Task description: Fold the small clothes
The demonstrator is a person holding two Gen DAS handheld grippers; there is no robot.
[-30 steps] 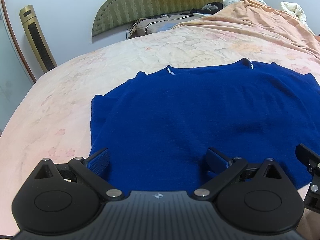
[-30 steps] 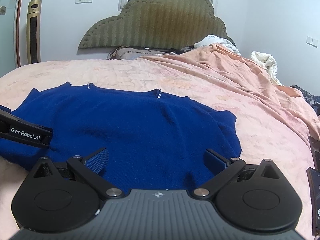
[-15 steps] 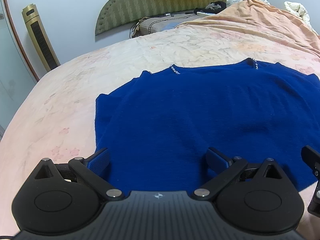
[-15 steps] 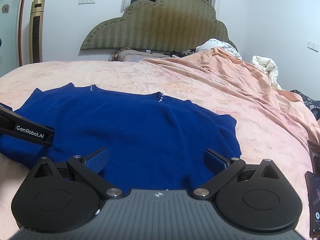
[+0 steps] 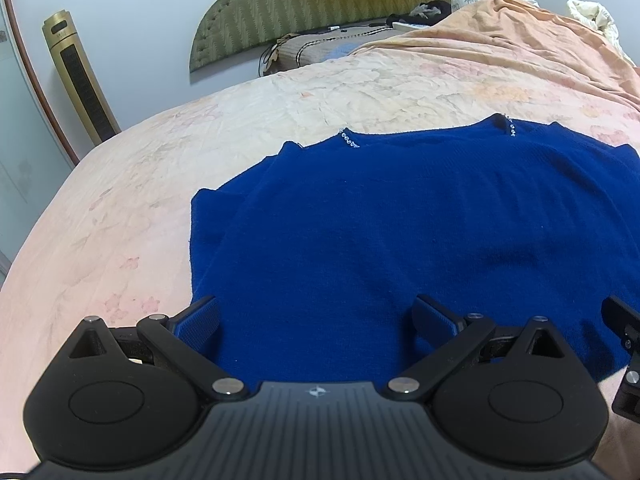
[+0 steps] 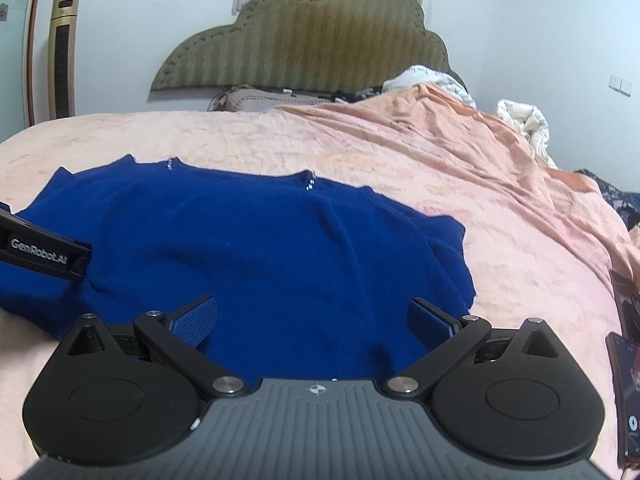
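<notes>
A dark blue knit top (image 5: pixel 400 220) (image 6: pixel 248 248) lies spread flat on the pink bedsheet, its neckline with small sparkling trim toward the headboard. My left gripper (image 5: pixel 316 320) hovers open over the top's near hem on its left half, nothing between its fingers. My right gripper (image 6: pixel 312 318) hovers open over the near hem on the right half, also holding nothing. In the right wrist view the left gripper's finger (image 6: pixel 44 252) shows at the left edge. A part of the right gripper (image 5: pixel 624 356) shows at the right edge of the left wrist view.
The bed (image 5: pixel 120 220) runs back to a green padded headboard (image 6: pixel 304 40) with pillows and a bunched orange blanket (image 6: pixel 460 140). A tall gold tower fan (image 5: pixel 80 80) stands by the wall at left. Two phones (image 6: pixel 624 384) lie on the sheet at right.
Both grippers have drawn back and risen slightly, so the top sits a little lower and farther in each view. Both stay open; the top has not moved.
</notes>
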